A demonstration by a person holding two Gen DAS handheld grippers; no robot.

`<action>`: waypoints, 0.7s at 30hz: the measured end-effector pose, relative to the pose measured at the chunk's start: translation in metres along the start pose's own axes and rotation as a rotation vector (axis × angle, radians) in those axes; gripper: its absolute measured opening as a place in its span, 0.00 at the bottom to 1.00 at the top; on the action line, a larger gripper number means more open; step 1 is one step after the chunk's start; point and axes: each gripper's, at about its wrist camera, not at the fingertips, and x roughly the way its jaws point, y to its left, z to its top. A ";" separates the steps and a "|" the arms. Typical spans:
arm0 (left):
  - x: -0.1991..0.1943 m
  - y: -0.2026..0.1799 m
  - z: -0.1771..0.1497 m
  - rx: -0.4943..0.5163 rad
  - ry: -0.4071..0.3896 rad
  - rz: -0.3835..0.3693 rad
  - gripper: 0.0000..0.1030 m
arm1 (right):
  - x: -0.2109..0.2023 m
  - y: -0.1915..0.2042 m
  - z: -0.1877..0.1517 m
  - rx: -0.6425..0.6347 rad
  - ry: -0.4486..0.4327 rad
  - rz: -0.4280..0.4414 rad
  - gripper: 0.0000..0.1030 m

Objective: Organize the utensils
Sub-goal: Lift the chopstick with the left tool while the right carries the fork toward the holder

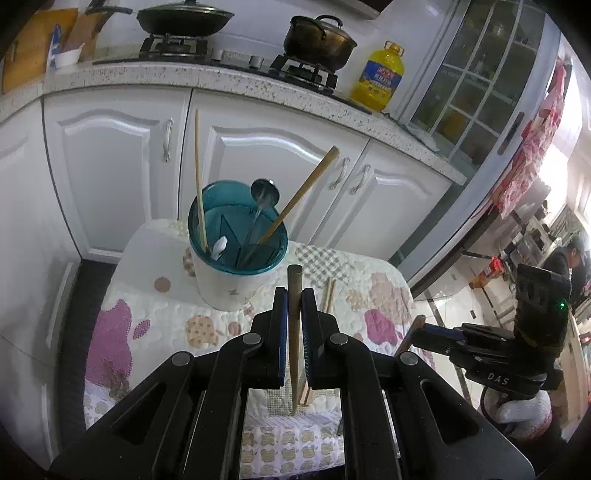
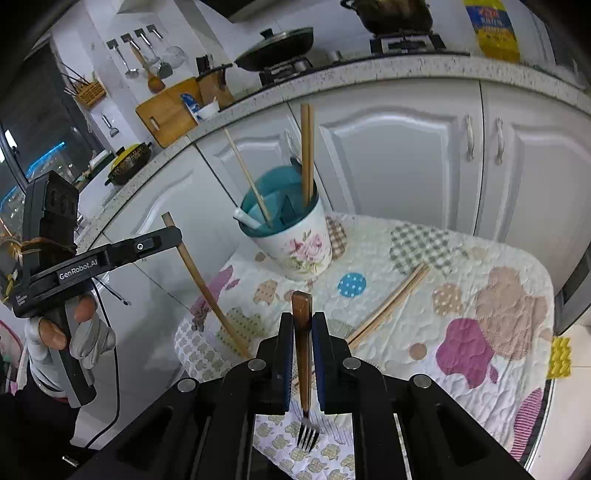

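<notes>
Left wrist view: your left gripper (image 1: 294, 295) has its jaws squeezed on a brown chopstick (image 1: 294, 332) that stands almost straight up, its low end near the quilted cloth (image 1: 155, 325). Just past the jaws stands the utensil cup (image 1: 236, 240), white outside and blue inside. A metal spoon (image 1: 263, 199), a white spoon (image 1: 219, 245) and more chopsticks lean in it. Two loose chopsticks (image 1: 328, 295) lie on the cloth right of the cup, partly hidden behind your jaws. Your right gripper (image 1: 436, 334) is off to the right.

In the right wrist view, your right gripper has its jaws pinched on a fork (image 2: 303, 354) with a brown handle. The prongs point down, close over the cloth. The loose chopsticks lie on the cloth between this gripper and the cup.

The cloth has pink, purple and checked patches and covers a small table. Behind it are white cupboards (image 1: 110, 166) and a speckled counter (image 1: 229, 77). A black pan (image 1: 184, 18), a dark pot (image 1: 317, 38) and a yellow oil bottle (image 1: 378, 79) sit up there.
</notes>
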 end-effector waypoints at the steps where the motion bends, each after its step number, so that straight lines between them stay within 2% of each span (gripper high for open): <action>1: -0.002 -0.002 0.001 0.003 -0.006 0.001 0.06 | -0.005 0.001 0.001 -0.004 -0.010 0.001 0.09; 9: -0.015 -0.003 0.016 0.001 -0.053 0.005 0.06 | -0.024 0.010 0.016 -0.042 -0.062 -0.021 0.09; 21: -0.045 0.001 0.051 -0.015 -0.136 0.009 0.06 | -0.046 0.033 0.066 -0.128 -0.141 -0.023 0.09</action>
